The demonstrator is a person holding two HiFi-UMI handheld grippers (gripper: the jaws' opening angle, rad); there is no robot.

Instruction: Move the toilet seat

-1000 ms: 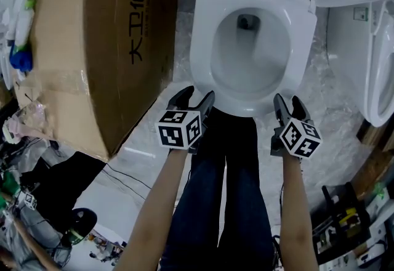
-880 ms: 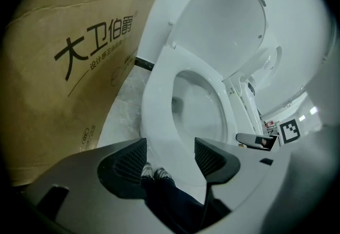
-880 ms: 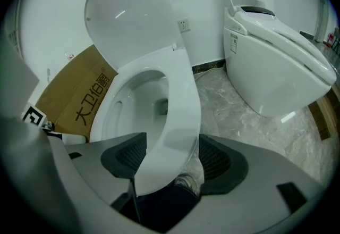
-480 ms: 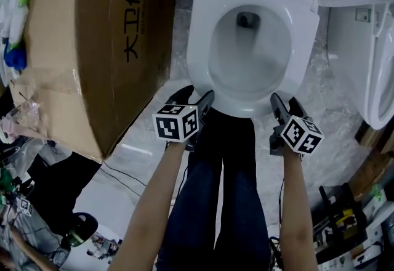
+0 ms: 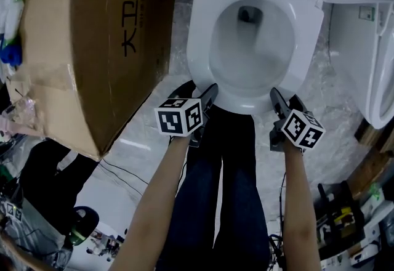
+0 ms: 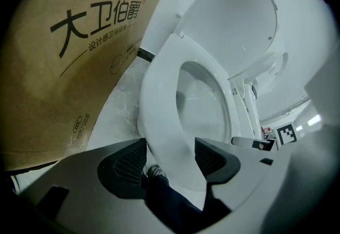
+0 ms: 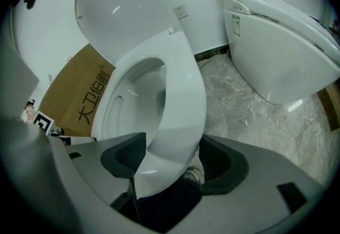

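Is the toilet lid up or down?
Up: the lid stands raised at the back, while the seat lies flat below it.

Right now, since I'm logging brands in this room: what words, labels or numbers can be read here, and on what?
"大卫伯爵": large black print on the side of the cardboard box.
Smaller line of print under it: too small to read.
Round mark lower on the box: too small to read.
Label on the second toilet: too small to read.
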